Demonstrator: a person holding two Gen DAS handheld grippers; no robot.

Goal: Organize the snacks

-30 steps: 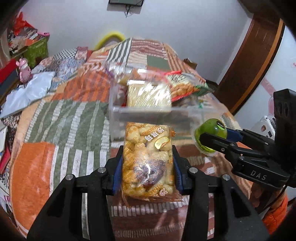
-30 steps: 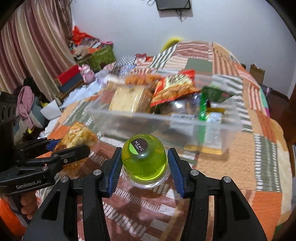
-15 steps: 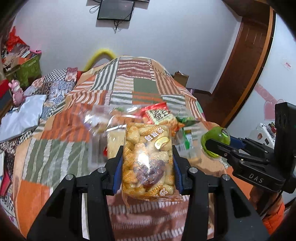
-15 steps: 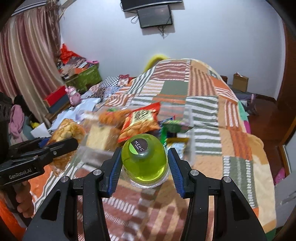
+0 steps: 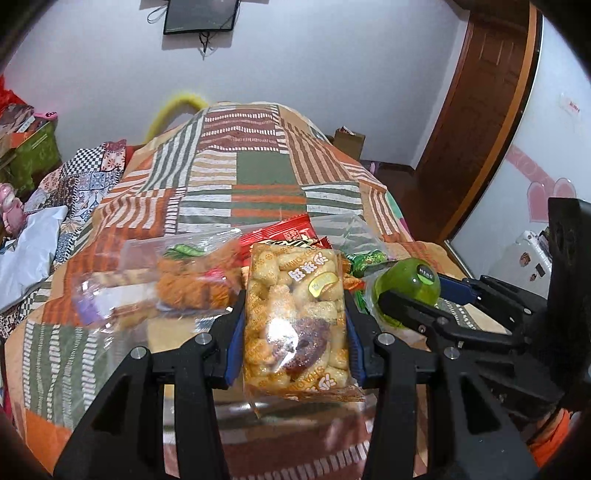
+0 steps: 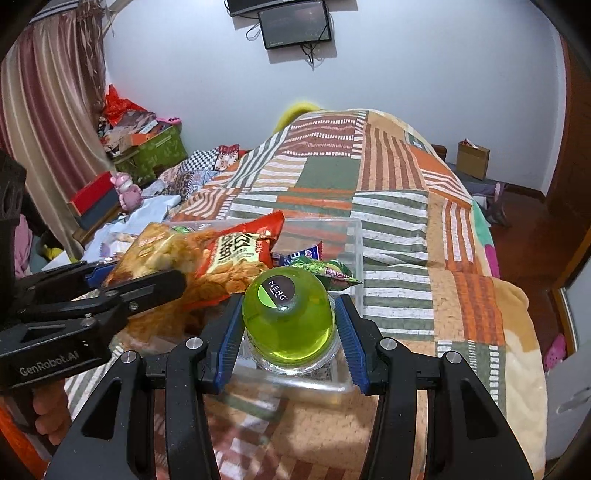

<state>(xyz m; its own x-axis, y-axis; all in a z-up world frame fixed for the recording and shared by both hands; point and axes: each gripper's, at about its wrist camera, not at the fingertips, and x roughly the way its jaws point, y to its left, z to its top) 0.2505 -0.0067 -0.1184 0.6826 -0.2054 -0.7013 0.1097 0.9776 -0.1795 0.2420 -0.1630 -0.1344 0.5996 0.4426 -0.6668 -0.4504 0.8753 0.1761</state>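
Bedroom, white walls, bed covered by a patchwork quilt [image 6: 391, 206] in orange, green and brown stripes. Wall-mounted screen [image 6: 295, 22] above the far end. Clear plastic bin [image 6: 354, 258] sits on the quilt, already loaded with snack bags.

Left wrist view: left gripper [image 5: 295, 325] clamped on a clear bag of puffed corn snacks [image 5: 295, 317], blue pads pressed into both long sides, bag upright and held above the near part of the bin. Behind it in the bin, a clear bag of orange fried snacks [image 5: 192, 280] and the top edge of a red snack bag [image 5: 284, 234]. Right gripper [image 5: 410, 291] enters from the right edge, fingers closed around a green jelly cup [image 5: 406, 284]. Wooden door [image 5: 480, 103] and a wall with pink heart stickers show only here.

Right wrist view: the right gripper [image 6: 288, 325] seen from behind, both blue pads touching the jelly cup [image 6: 288, 317], dark round label reading "MENG" facing the lens. Cup is over the near right corner of the bin. Red bag [image 6: 236, 254] lies tilted across the bin contents; a green wrapper [image 6: 325, 269] and a blue one sit just beside it. Left gripper [image 6: 122, 284] comes in from the left with its snack bag, partly hidden by the black finger. Only this view shows the curtain [image 6: 48, 110], a green box [image 6: 159, 151] with clutter, and a pink toy [image 6: 127, 190] at the bedside.
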